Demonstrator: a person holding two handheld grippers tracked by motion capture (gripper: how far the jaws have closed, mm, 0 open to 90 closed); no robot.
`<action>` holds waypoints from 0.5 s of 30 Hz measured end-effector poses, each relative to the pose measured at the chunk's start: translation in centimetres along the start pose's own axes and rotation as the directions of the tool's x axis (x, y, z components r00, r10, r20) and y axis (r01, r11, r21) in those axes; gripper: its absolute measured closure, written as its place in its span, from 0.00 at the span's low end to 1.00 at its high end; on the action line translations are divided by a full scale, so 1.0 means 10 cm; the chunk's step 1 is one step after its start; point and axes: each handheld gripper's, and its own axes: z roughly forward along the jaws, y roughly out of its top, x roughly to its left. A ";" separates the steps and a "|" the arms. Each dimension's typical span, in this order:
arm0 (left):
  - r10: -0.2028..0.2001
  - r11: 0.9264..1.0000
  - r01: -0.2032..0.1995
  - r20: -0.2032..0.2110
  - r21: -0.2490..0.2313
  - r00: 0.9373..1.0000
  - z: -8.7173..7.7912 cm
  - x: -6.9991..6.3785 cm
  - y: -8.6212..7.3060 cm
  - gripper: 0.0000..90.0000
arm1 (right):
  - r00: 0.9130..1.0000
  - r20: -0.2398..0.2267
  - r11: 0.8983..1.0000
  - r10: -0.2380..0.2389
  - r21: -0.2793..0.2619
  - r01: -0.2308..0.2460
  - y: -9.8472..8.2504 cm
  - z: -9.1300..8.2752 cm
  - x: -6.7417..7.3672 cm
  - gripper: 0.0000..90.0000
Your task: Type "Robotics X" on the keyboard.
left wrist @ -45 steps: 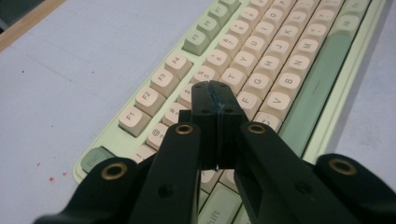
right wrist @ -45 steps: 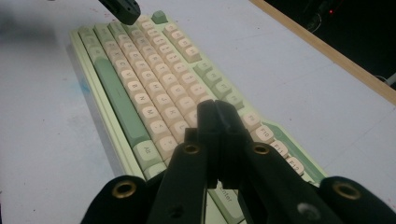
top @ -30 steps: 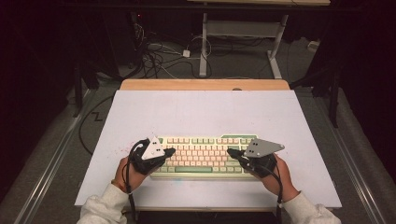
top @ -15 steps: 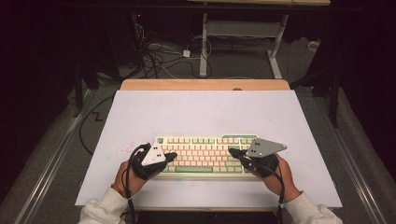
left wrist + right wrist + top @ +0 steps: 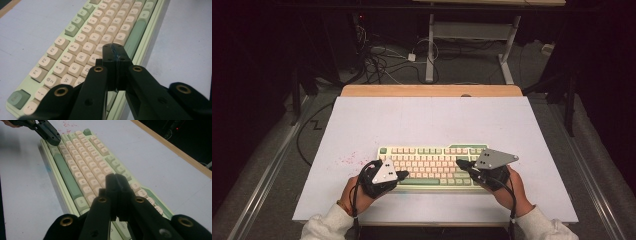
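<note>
The left black two-jaw gripper (image 5: 403, 174) has its jaws pressed fully together with nothing between them, and its closed tip hangs over the left-middle letter keys, near the long green space bar (image 5: 133, 40). The right black two-jaw gripper (image 5: 460, 164) is also closed on nothing, its tip above the keys at the right end of the letter rows. Between them lies the pale green keyboard with cream and green keycaps (image 5: 432, 157), flat on the near half of the white table top (image 5: 432, 120), parallel to the near edge. I think the risk is that a closed tip, wider than one keycap, comes down between two keys and presses both, or slides off a rounded cap if it descends at an angle. Compared with one second ago, the left gripper has shifted a little toward the near edge of the keyboard, while the right gripper stays where it was.
</note>
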 end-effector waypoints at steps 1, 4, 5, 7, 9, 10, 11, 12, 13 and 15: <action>0.004 1.000 -0.004 0.005 0.005 1.000 0.01 -0.01 0.01 0.97 | 1.000 0.000 1.000 0.001 0.001 -0.001 0.00 0.00 0.00 1.00; 0.013 1.000 -0.013 0.016 0.013 1.000 0.06 -0.03 0.02 0.97 | 1.000 -0.002 1.000 -0.001 0.003 0.001 0.00 0.01 0.01 1.00; 0.017 1.000 -0.018 0.021 0.017 1.000 0.07 -0.04 0.03 0.97 | 1.000 -0.004 1.000 -0.002 0.004 0.002 0.00 0.01 0.01 1.00; 0.022 1.000 -0.023 0.028 0.021 0.999 0.10 -0.06 0.04 0.97 | 1.000 -0.004 1.000 -0.002 0.005 0.002 0.00 0.02 0.01 1.00; 0.029 0.999 -0.030 0.030 0.030 0.999 0.13 -0.07 0.04 0.96 | 1.000 -0.006 1.000 -0.005 0.006 0.005 0.00 0.02 0.01 1.00; 0.030 0.999 -0.031 0.034 0.034 0.999 0.14 -0.07 0.04 0.94 | 1.000 -0.006 1.000 -0.007 0.005 0.007 0.00 0.02 0.01 1.00; 0.033 0.999 -0.034 0.036 0.038 0.999 0.15 -0.07 0.04 0.94 | 1.000 -0.007 1.000 -0.008 0.005 0.008 0.00 0.03 0.01 1.00; 0.033 0.999 -0.035 0.036 0.041 0.999 0.16 -0.08 0.05 0.94 | 1.000 -0.007 1.000 -0.004 0.007 0.004 0.00 0.03 0.02 1.00; 0.041 0.998 -0.042 0.037 0.045 0.998 0.17 -0.08 0.05 0.94 | 1.000 -0.006 1.000 -0.004 0.008 0.004 0.00 0.03 0.02 1.00; 0.035 0.998 -0.037 0.039 0.044 0.999 0.18 -0.08 0.05 0.94 | 1.000 -0.007 1.000 -0.004 0.009 0.004 0.00 0.03 0.02 1.00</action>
